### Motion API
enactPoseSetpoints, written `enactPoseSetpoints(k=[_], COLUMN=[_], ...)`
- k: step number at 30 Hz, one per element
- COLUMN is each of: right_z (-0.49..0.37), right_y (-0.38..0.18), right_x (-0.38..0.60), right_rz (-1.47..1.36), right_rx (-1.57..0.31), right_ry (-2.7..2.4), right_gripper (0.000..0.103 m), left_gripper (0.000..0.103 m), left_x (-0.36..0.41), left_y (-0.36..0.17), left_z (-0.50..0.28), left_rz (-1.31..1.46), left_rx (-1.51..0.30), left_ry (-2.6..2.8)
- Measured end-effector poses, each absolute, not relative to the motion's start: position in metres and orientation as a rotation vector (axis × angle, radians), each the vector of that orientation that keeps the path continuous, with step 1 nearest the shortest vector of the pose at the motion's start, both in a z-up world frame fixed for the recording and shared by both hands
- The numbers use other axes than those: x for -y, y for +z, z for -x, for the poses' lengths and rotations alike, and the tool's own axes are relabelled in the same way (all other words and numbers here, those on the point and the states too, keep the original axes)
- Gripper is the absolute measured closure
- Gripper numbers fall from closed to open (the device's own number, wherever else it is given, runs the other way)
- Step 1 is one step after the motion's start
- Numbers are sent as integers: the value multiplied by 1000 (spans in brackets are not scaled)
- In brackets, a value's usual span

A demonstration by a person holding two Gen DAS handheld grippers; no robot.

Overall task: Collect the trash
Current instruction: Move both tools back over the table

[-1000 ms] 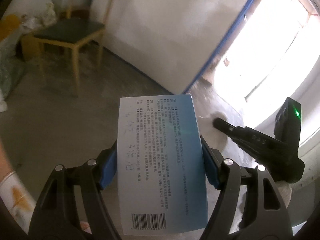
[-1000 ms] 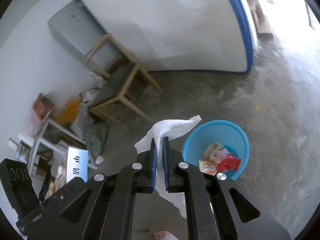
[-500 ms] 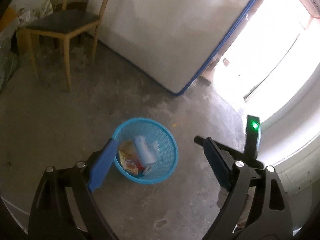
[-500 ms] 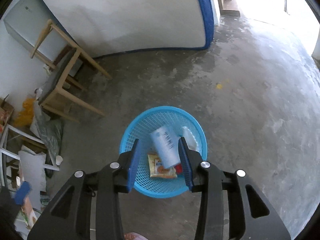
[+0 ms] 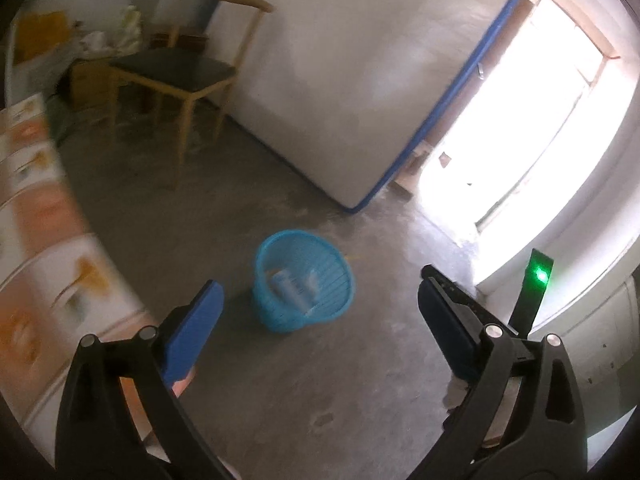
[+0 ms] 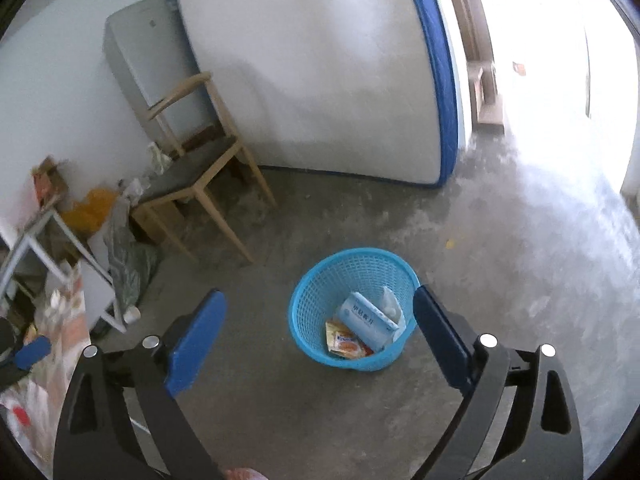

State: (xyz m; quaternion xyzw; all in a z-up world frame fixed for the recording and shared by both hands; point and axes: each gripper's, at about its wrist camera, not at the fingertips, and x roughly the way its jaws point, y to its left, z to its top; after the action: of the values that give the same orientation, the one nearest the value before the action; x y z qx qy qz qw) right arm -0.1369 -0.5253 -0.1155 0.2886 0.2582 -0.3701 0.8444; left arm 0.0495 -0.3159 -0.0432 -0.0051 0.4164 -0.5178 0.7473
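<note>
Basket (image 6: 316, 300) rim unobstructed — bare floor (image 6: 500, 280) around

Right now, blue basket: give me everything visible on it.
The blue basket is round, looks like plastic lattice, and tapers toward its base. It stands upright on the concrete floor, apart from the chair. Inside lie a pale blue box, white tissue and an orange wrapper. Neither gripper touches it.

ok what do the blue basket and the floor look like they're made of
Blue basket: looks like moulded plastic, judging by its even bright colour and the fine lattice of holes in its wall. Floor: probably bare concrete, grey, matt and mottled with pale patches, though a cement screed would look the same.
</note>
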Motion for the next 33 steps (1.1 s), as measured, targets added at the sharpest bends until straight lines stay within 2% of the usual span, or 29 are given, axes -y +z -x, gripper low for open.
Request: enactPoseSetpoints(k=[6,11,16,24,33], right_z=[119,87,49,-28,-133], right_y=[-89,-45,-6,42,50], right_x=[459,403,355,255,118], right_rz=[-415,-269,-259,-171,-56], right_rx=[-587,-528,-470,-503,-711], right_ry=[-688,-557,-354,33,466], right_gripper=[11,8,8,8,8], left_gripper=[9,9,9,9,9], left_x=[201,108,35,-33,-77], left_y=[-37,-19,-16,-24,-32], left_z=[-38,-31,-16,-12,-16], left_rz=[4,46,113,140,155], left_rx=[-835,-735,-663,-592,-592], left_ry=[-972,-781,-609,-451,-384])
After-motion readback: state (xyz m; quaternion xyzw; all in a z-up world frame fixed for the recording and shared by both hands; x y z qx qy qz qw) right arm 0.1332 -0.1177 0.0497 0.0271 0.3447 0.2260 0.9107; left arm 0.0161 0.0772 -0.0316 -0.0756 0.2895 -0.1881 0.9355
